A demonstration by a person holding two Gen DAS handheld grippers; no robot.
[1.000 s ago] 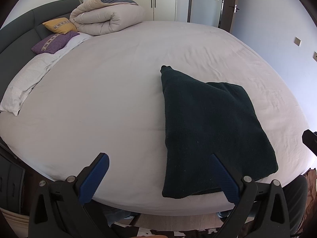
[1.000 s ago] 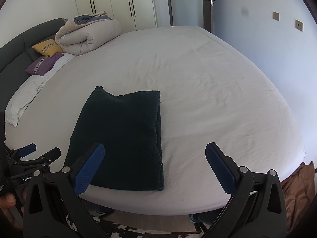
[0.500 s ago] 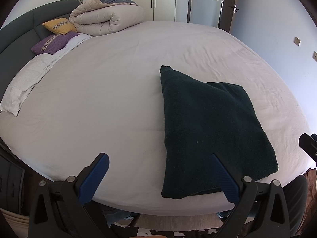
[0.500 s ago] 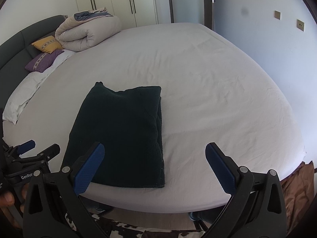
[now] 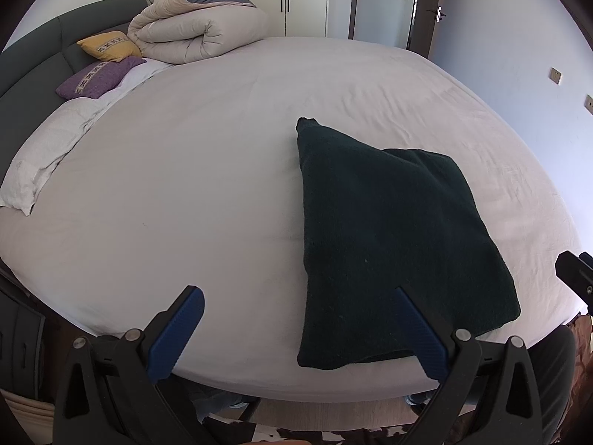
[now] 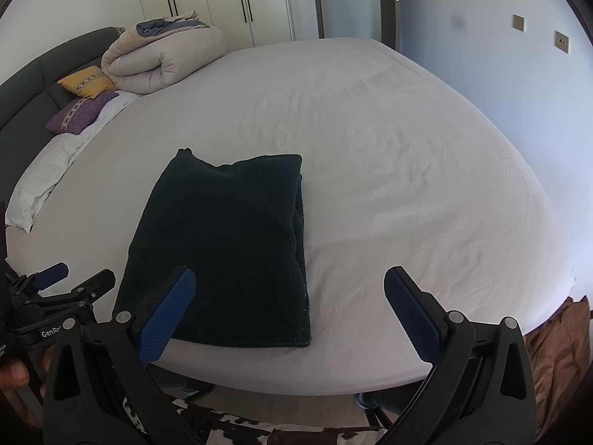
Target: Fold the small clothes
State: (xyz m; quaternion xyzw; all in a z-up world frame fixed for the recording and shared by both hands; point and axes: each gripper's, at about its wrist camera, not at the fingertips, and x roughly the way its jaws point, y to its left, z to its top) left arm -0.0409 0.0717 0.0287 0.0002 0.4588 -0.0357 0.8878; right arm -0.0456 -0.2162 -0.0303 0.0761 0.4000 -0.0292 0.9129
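A dark green folded garment point(image 5: 393, 237) lies flat on the white bed near its front edge; it also shows in the right wrist view point(image 6: 229, 244). My left gripper point(image 5: 300, 330) is open and empty, held at the bed's front edge, its right finger over the garment's near left corner. My right gripper point(image 6: 289, 311) is open and empty, held above the front edge, its left finger over the garment's near edge. The left gripper also shows at the left of the right wrist view point(image 6: 70, 278).
The white bed point(image 5: 207, 170) has a dark headboard point(image 5: 33, 70) at far left. A rolled duvet point(image 5: 200, 29), a yellow cushion point(image 5: 109, 46) and a purple cushion point(image 5: 96, 81) lie at the head. A brown cloth point(image 6: 556, 345) hangs below the bed's right edge.
Both grippers have drawn slightly back and up from the garment; the right wrist view shifted a little. The garment has not moved.
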